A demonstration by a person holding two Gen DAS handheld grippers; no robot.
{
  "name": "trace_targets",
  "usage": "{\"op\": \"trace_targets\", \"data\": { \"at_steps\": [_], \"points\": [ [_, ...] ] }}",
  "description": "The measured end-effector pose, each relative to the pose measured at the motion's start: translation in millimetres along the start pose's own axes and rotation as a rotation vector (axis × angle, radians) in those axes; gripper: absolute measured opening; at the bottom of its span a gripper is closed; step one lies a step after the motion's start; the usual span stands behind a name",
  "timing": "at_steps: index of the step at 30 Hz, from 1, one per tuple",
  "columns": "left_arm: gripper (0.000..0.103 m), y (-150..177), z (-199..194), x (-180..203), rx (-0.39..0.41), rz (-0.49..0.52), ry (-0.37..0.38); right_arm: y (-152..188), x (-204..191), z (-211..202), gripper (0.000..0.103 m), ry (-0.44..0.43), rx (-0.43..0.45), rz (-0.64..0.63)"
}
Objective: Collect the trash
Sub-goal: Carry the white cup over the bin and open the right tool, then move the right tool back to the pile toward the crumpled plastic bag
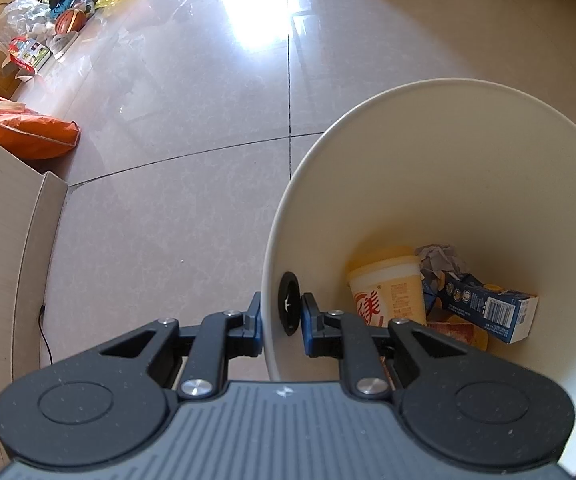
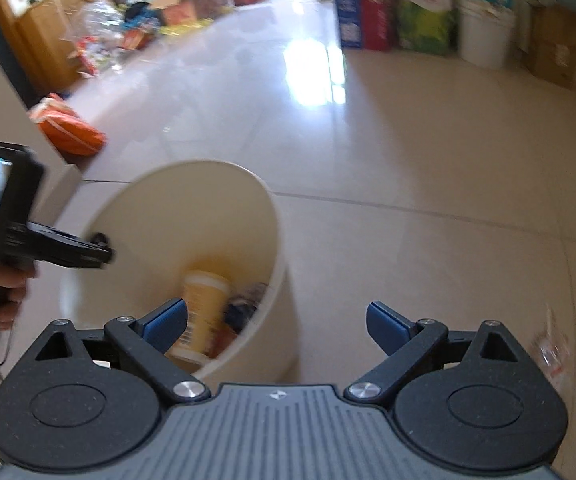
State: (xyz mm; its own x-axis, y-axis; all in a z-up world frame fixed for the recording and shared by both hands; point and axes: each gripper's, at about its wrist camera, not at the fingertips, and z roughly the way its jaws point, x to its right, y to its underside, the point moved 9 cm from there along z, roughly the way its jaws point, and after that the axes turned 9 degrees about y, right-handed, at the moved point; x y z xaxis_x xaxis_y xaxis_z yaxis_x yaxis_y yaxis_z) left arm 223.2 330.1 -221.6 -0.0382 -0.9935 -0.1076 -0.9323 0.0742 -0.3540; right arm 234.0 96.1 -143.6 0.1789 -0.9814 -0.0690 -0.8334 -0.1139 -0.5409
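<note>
Left gripper (image 1: 282,314) pinches the smooth cream plastic bin's (image 1: 467,152) rim; right gripper (image 2: 276,326) gapes wide, empty, above it; 1 yellow cup (image 1: 387,292) lies inside.

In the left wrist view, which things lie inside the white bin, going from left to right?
Inside the round white plastic bin: the black round fitting on its wall, gripped by the left gripper → the yellow paper cup with red characters → the crumpled grey paper → the blue carton with a barcode.

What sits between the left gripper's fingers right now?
The white bin's wall: the left gripper is clamped on it at the rim, plain in the left wrist view.
</note>
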Motion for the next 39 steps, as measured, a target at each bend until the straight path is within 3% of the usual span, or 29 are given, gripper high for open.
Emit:
{"op": "trace_targets", "data": {
  "at_steps": [13,19,26,31,35,39],
  "points": [
    [0.016,1.0,0.5,-0.1,0.000,-0.001,-0.001,39.5,61.9,25.4,0.099,0.160,-0.094,0.063],
    [0.017,0.9,0.9,0.9,0.000,0.004,-0.009,74.0,115.9,50.4,0.099,0.233,-0.166,0.149],
    [0.017,0.8,0.7,0.9,-0.002,0.005,-0.005,127.2,226.7,92.7,0.099,0.369,-0.315,0.380],
    [0.017,1.1,-0.1,0.5,-0.001,0.008,-0.003,155.0,305.9,109.0,0.099,0.468,-0.313,0.550],
    [0.017,0.8,1.3,0.4,-0.005,0.008,-0.007,167.0,356.5,128.7,0.099,0.498,-0.316,0.716],
    [0.017,0.4,1.6,2.0,-0.003,0.010,-0.009,182.5,384.6,154.8,0.099,0.474,-0.355,0.804]
  ]
}}
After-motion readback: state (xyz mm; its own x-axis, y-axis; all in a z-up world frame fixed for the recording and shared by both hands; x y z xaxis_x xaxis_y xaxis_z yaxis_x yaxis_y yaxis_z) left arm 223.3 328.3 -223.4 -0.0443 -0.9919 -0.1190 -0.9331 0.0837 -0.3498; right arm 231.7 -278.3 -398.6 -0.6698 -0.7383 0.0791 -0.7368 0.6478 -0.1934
